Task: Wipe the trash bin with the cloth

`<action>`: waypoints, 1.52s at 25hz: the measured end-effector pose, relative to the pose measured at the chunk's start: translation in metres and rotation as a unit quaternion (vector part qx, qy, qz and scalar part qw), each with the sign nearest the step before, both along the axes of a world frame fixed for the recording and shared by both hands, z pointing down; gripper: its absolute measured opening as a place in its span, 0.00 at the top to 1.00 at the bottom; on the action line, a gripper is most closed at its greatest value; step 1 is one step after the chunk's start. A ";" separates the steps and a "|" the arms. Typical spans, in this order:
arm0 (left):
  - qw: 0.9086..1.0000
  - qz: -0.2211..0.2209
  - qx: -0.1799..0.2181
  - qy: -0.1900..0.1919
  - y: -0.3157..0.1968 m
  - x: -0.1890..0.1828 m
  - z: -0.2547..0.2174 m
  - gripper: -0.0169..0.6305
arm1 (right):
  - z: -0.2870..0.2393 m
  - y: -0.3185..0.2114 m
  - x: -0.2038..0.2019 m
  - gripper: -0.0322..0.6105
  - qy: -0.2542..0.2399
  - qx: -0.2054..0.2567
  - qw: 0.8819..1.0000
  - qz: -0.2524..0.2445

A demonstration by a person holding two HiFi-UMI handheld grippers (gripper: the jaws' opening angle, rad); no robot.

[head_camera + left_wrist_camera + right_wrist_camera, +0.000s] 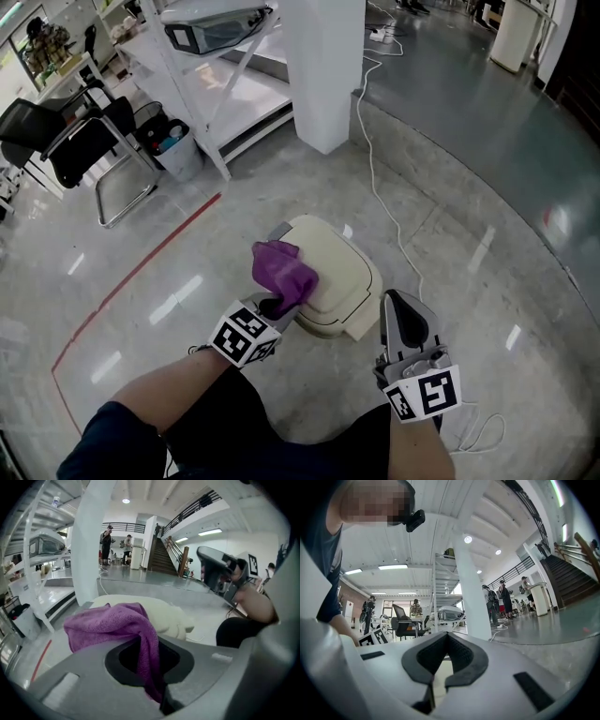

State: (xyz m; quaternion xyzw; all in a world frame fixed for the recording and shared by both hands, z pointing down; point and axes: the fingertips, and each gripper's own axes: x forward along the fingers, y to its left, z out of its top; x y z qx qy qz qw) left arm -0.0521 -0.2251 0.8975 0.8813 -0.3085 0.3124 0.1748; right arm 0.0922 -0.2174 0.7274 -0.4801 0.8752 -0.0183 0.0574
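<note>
A cream trash bin [339,274] with a closed lid stands on the grey floor just ahead of me. A purple cloth [284,268] drapes over the bin's left side, and my left gripper [277,304] is shut on its lower part. In the left gripper view the cloth [110,623] bunches over the jaws with the bin [171,616] behind it. My right gripper [403,321] hovers by the bin's right side, shut and holding nothing. It also shows in the left gripper view, where the right gripper [216,573] is at the upper right. In the right gripper view my right gripper [448,637] has its jaws together.
A white pillar [323,70] rises beyond the bin, and a white cable [373,173] trails past it on the floor. Black chairs [80,141], a white rack [225,84] and a small grey bin [176,148] stand at the upper left. Red floor tape [141,270] runs to the left.
</note>
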 end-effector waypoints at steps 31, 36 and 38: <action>0.978 -0.050 0.057 0.192 0.033 0.064 -0.206 0.94 | -0.080 0.016 -0.009 0.94 0.026 -0.057 0.998 -0.008; 0.973 -0.071 0.079 0.206 0.042 0.052 -0.299 0.94 | -0.144 0.036 -0.003 0.94 0.044 -0.088 0.995 -0.014; 0.972 -0.067 0.086 0.207 0.049 0.051 -0.333 0.94 | -0.172 0.045 -0.005 0.94 0.051 -0.094 0.994 -0.018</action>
